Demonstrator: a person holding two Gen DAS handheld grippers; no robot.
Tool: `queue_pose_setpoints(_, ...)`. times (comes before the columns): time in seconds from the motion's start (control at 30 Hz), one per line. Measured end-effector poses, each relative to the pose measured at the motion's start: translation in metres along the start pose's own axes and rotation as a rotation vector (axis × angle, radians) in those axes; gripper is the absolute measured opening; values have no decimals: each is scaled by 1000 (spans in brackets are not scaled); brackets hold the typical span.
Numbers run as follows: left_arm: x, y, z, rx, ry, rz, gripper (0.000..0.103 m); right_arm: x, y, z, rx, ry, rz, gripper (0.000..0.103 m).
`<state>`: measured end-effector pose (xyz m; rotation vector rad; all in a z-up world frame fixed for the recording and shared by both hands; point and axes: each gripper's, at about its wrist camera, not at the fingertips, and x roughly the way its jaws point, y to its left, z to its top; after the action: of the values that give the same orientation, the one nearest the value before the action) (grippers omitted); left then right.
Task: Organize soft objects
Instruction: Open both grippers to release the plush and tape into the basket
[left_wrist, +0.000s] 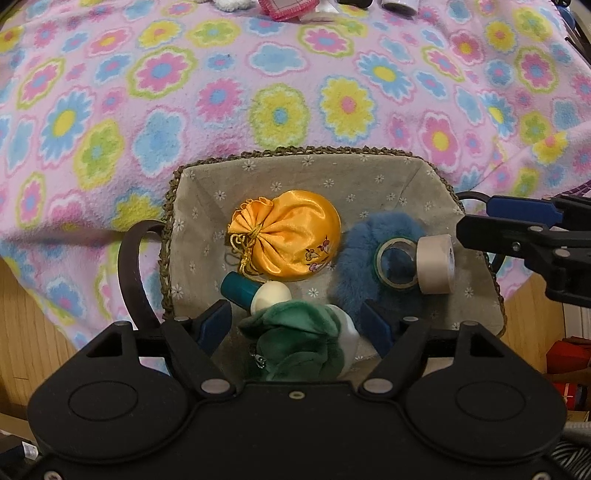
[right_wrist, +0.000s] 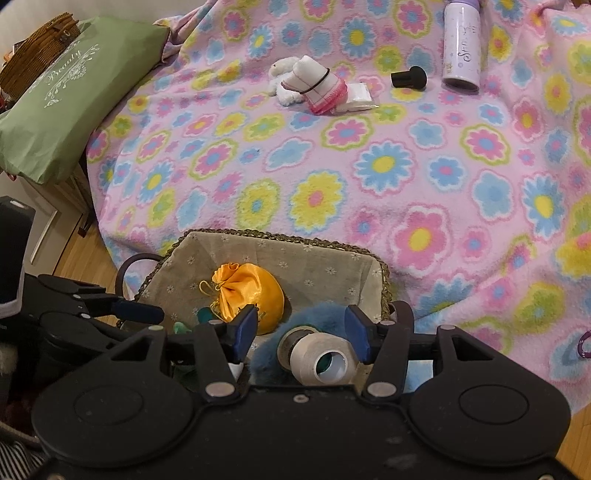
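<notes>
The floral blanket (right_wrist: 406, 166) carries my lined basket (left_wrist: 207, 177) at its near edge. Inside lie the orange satin pouch (left_wrist: 291, 236), blue fur piece (left_wrist: 354, 266) and green plush (left_wrist: 295, 339). My left gripper (left_wrist: 295, 325) hangs spread wide over the plush, gripping nothing. My right gripper (right_wrist: 303, 332) stands equally wide, empty, above a tape roll (right_wrist: 321, 358).
</notes>
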<state>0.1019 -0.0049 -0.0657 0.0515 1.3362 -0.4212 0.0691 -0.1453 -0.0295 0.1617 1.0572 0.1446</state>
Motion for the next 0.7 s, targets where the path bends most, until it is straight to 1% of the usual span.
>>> queue_pose_setpoints(0.13, -1, -1, 0, -2, -4, 4, 72, 0, -1, 0, 6, -5, 0, 52)
queue_pose_setpoints(0.27, -8, -3, 1, 12, -44, 5, 72, -3, -2, 0, 13, -25, 7, 52)
queue_pose_setpoints(0.4, -18, -5, 6, 30, -108, 0, 72, -3, -4, 2, 27, -46, 14, 55)
queue_pose_setpoints(0.57, -26, -3, 22, 49, -191, 19, 72, -2, -7, 8, 33, -82, 0, 57)
queue_pose_setpoints(0.7, -34, -3, 42, 76, -292, 59, 72, -4, -13, 22, 35, -160, -34, 61)
